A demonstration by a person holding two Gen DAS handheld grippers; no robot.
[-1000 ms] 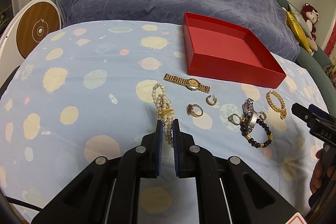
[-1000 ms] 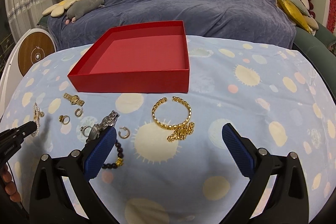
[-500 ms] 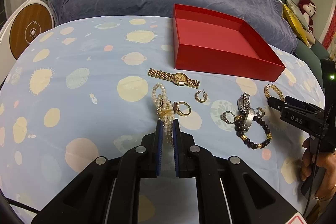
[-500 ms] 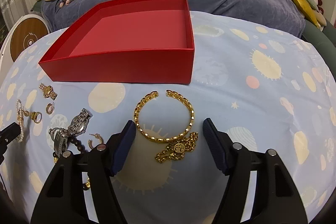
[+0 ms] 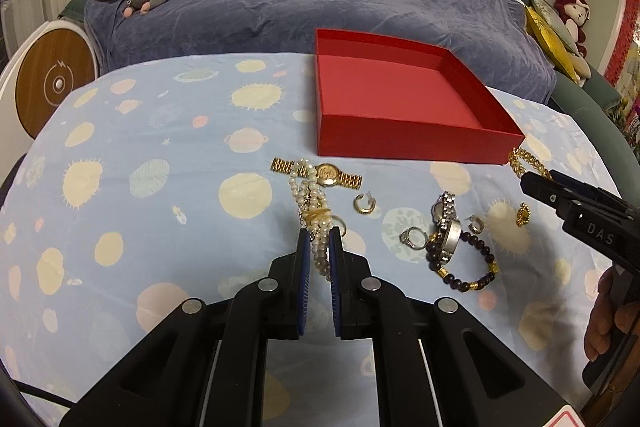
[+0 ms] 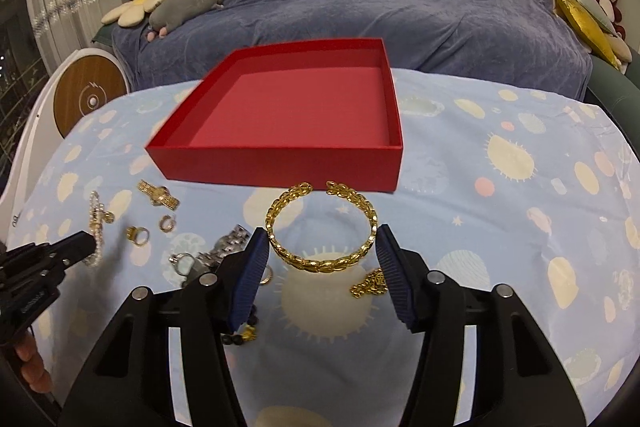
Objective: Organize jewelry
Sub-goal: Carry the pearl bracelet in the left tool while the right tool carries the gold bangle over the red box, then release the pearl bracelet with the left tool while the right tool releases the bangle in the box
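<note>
Both hands are loaded up now, or nearly! The left gripper (image 5: 319, 259) has its fingers clamped tight on the pearl bracelet (image 5: 310, 205), same pinch as a second ago, but the strand now dangles over the gold watch (image 5: 318, 173) where it earlier hung short of it, so it looks carried toward the red box (image 5: 416, 147). Over on the right, the big change: the right gripper (image 6: 320, 263), wide apart a second ago and well back from the gold bangle (image 6: 322, 227), has come in around it and its fingers are closing, the bangle between them with the blue pads at its two sides. Whether they bite yet, hard to call; it looks like touching on both sides. The bangle looks raised off the table (image 6: 500, 227), its near edge toward the camera, just in front of the box wall. A gold chain (image 6: 368, 285) lies loose below the right pad. What it means: two pieces on their way, box empty, and rings, earrings, a silver watch (image 5: 446, 223) and a bead bracelet (image 5: 468, 267) wait on the cloth
</note>
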